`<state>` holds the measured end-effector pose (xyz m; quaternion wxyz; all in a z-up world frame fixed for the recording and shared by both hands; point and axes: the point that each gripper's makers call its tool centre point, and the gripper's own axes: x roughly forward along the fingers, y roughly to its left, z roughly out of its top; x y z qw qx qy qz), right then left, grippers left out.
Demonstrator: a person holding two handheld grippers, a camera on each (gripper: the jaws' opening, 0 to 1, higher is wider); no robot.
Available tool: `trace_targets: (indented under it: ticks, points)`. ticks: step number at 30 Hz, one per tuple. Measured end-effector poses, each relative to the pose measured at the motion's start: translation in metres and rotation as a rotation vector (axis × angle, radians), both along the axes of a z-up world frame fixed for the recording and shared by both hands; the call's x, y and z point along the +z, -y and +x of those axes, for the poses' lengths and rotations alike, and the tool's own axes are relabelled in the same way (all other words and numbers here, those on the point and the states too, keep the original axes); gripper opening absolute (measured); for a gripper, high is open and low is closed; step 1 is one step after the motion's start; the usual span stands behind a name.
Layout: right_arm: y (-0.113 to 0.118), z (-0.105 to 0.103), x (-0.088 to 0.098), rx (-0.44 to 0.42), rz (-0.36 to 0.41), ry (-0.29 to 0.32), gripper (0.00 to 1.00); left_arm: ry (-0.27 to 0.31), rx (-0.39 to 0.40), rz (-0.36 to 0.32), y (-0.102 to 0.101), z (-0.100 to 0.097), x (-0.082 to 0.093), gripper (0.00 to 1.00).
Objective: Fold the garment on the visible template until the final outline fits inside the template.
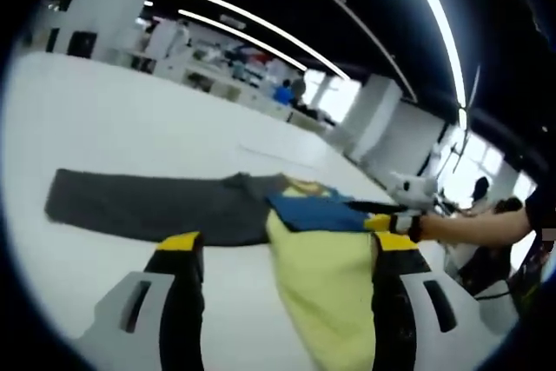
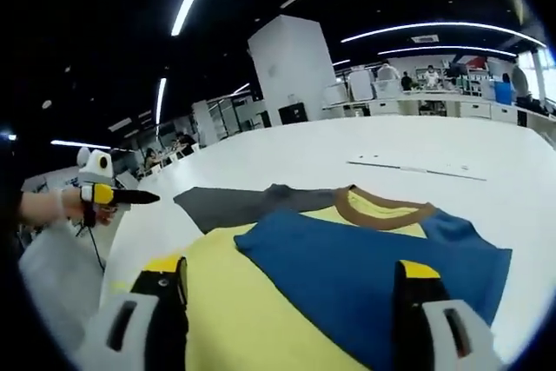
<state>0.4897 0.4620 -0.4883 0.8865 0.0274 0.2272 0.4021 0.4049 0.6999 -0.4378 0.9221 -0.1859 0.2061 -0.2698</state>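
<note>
Left gripper view: my left gripper (image 1: 288,262) has its jaws spread wide, and yellow cloth of the garment (image 1: 326,280) lies between them; I cannot tell whether either jaw touches it. Right gripper view: my right gripper (image 2: 294,288) is likewise wide open, hanging over the garment (image 2: 347,258), gripping nothing. The garment lies flat on the white table (image 1: 130,119): yellow body nearest, blue panel (image 2: 373,271) folded over it, brown collar (image 2: 382,206) beyond, and a dark grey part (image 1: 148,206) stretched out sideways. A thin marked line (image 2: 417,168) crosses the tabletop farther off. Behind: white pillars (image 2: 291,71), workbenches (image 2: 408,106) with people, long ceiling light strips (image 1: 261,19), bright windows (image 1: 473,167).
</note>
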Motion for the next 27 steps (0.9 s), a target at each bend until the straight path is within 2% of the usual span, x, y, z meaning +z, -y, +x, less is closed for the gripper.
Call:
trace_targets:
  ticks: [2,6,19,25,27]
  points:
    - [0.008,-0.003,-0.002,-0.003,-0.025,-0.001,1.00,0.000,0.001,0.001,-0.002,0.000,0.000,0.74]
    - [0.024,-0.004,-0.003,-0.027,-0.029,-0.003,1.00,0.001,0.005,0.009,-0.005,0.002,-0.001,0.74]
    - [0.062,-0.011,-0.003,-0.110,-0.015,-0.023,1.00,-0.015,-0.012,0.066,-0.012,0.005,-0.012,0.74]
    - [0.076,-0.015,-0.001,-0.149,-0.001,-0.032,0.98,-0.052,0.015,0.093,-0.030,0.007,-0.023,0.73]
    - [0.081,-0.016,-0.001,-0.159,0.002,-0.032,0.97,-0.068,0.055,0.103,-0.045,0.009,-0.028,0.72]
